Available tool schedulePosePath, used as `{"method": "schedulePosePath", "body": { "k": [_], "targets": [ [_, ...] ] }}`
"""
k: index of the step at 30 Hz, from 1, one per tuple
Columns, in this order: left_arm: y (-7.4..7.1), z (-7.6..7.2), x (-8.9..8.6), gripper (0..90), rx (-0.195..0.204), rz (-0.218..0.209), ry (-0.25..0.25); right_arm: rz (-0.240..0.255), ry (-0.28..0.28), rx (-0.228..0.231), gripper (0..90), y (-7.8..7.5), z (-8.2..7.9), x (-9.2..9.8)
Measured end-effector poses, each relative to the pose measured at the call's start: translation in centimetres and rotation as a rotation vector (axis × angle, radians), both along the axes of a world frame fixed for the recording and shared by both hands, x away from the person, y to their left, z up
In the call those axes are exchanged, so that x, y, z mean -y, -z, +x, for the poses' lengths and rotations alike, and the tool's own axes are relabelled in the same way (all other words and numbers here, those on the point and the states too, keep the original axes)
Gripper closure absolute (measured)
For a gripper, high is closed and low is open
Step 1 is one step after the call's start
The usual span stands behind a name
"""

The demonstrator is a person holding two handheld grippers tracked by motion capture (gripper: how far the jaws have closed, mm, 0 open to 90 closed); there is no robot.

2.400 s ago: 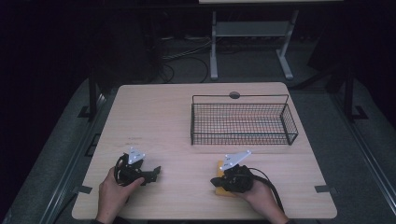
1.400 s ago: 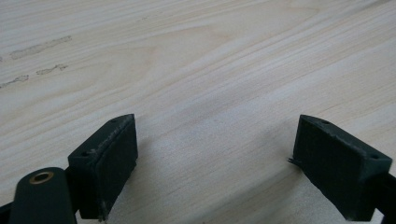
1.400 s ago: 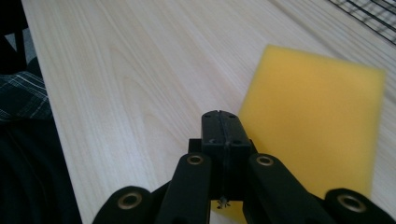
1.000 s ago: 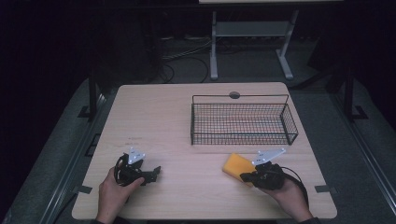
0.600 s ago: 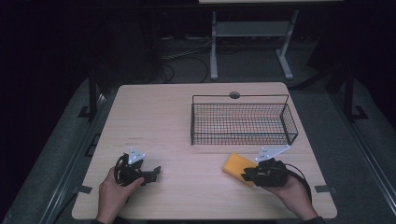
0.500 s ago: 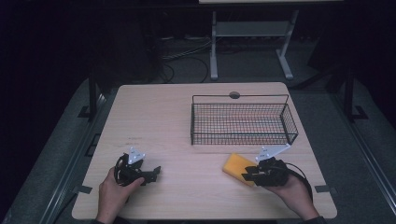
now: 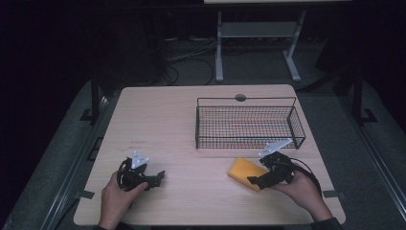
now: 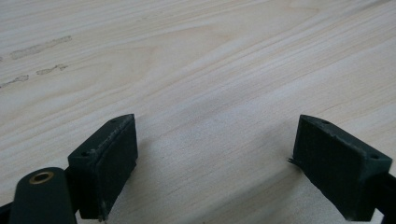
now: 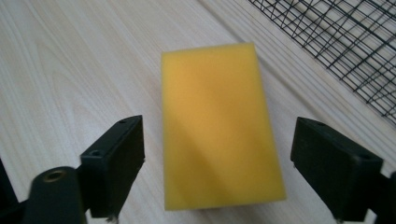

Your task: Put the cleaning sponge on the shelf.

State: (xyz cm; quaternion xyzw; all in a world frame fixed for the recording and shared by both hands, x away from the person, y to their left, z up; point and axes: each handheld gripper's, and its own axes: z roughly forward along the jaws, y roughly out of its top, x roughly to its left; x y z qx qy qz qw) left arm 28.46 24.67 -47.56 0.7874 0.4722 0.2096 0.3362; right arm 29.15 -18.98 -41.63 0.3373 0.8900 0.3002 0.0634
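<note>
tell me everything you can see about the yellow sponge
The sponge is a plain yellow rectangular block, foam by the look of it, with no scouring layer visible and no marks. It lies flat on the wooden table, just in front of the wire basket and apart from it. The right gripper sits over its near end, its jaws having just been opening; they now stand wide on either side, with gaps, not pressing it.

The left hand-held gripper [image 7: 154,177] is being held low over the surface by the left hand [image 7: 117,194], its 2 jaws standing wide apart with nothing between them. The right hand-held gripper [image 7: 253,181] is being held by the right hand [image 7: 302,188], pointing leftward in the high view; its 2 jaws have just been opening and are standing wide.
</note>
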Motion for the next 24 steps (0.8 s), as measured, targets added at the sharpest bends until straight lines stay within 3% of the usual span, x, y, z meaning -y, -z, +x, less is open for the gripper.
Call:
{"method": "schedulePosePath", "body": {
  "k": [7,24],
  "targets": [
    [0.0,0.0,0.0,12.9,0.0,-0.001,0.0,-0.052,-0.046,-0.027,13.5,0.3,1.0,-1.5],
    [0.0,0.0,0.0,12.9,-0.001,-0.001,0.0,-0.148,-0.079,-0.043,10.4,1.8,2.3,-3.4]
  ]
}}
